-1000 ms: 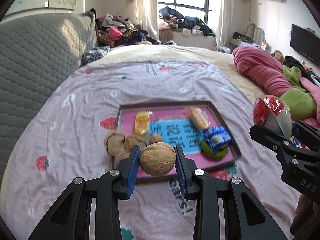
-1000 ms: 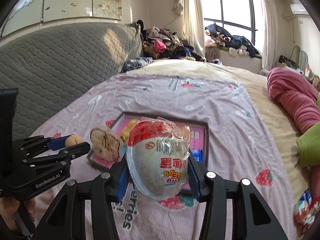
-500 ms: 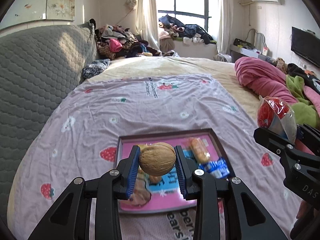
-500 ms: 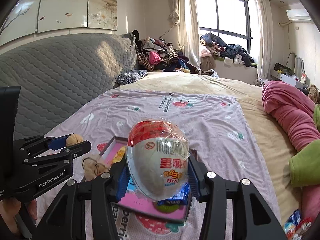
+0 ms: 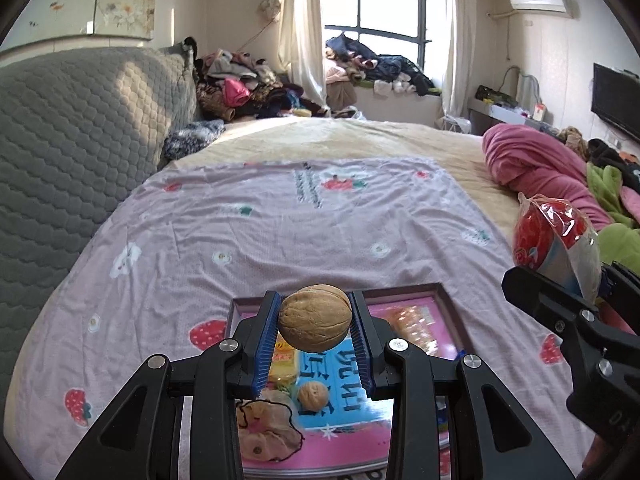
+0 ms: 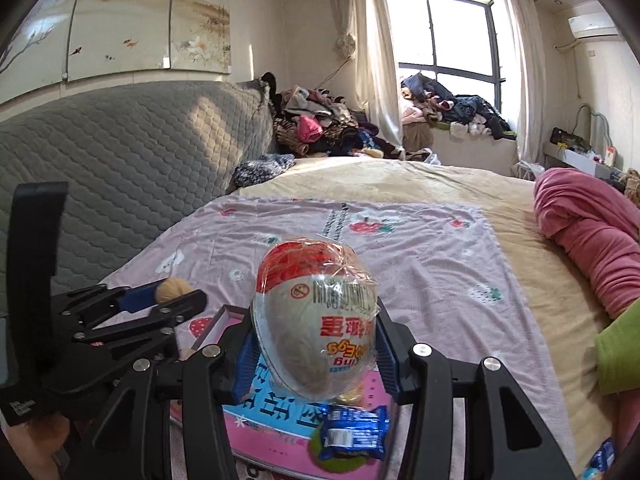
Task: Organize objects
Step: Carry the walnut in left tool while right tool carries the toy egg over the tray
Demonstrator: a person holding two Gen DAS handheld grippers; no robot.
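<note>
My left gripper (image 5: pixel 315 332) is shut on a brown walnut (image 5: pixel 315 318), held above the pink tray (image 5: pixel 448 308) on the bed. It also shows in the right wrist view (image 6: pixel 160 300). My right gripper (image 6: pixel 316 344) is shut on a plastic-wrapped egg (image 6: pixel 316 320) with a red top, over the tray (image 6: pixel 276 432). The egg shows at the right of the left wrist view (image 5: pixel 556 240). In the tray lie a second walnut (image 5: pixel 313 396), a yellow packet (image 5: pixel 285 362), a crumpled tan wrapper (image 5: pixel 266 436) and a blue packet (image 6: pixel 354 432).
The tray lies on a lilac strawberry-print sheet (image 5: pixel 280 232). A grey quilted headboard (image 5: pixel 72 152) is at the left. Pink and green blankets (image 5: pixel 540 168) lie at the right. Clothes (image 5: pixel 248 92) are piled at the far end by the window.
Both grippers have moved forward over the tray and tilted up, each keeping hold of its object. The tray now lies under the fingers instead of ahead of them.
</note>
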